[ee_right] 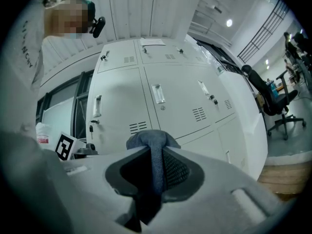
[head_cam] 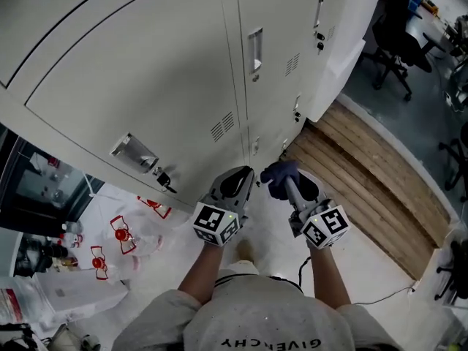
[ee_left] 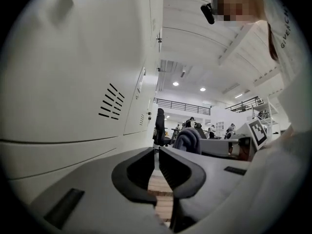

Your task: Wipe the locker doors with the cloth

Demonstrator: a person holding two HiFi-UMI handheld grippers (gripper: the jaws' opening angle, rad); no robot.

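The blue-grey cloth (head_cam: 278, 171) is bunched and pinched in the right gripper (head_cam: 284, 183), whose jaws are clenched on a fold of it. In the right gripper view the cloth (ee_right: 151, 141) bulges out past the tips as a rounded wad. It sits low, near the bottom corner of the grey locker doors (head_cam: 146, 79) and above the wooden platform (head_cam: 365, 170). It does not look pressed against the metal yet.

The left gripper (head_cam: 244, 175) hangs just beside it, its jaws drawn almost together with nothing between them.

To wipe well, I would bring the wad flat against the door, so that cloth meets the paint and the hard jaw tips do not. Even overlapping strokes along each panel should cover it. The vent slots (ee_right: 198, 113), recessed handles (ee_right: 157, 93) and small locks with keys (head_cam: 164, 178) would likely snag a loose fold, so ease around them. The pinch takes in little of the cloth, and heavy pressure could drag it free. The idle left gripper is best kept off the door.
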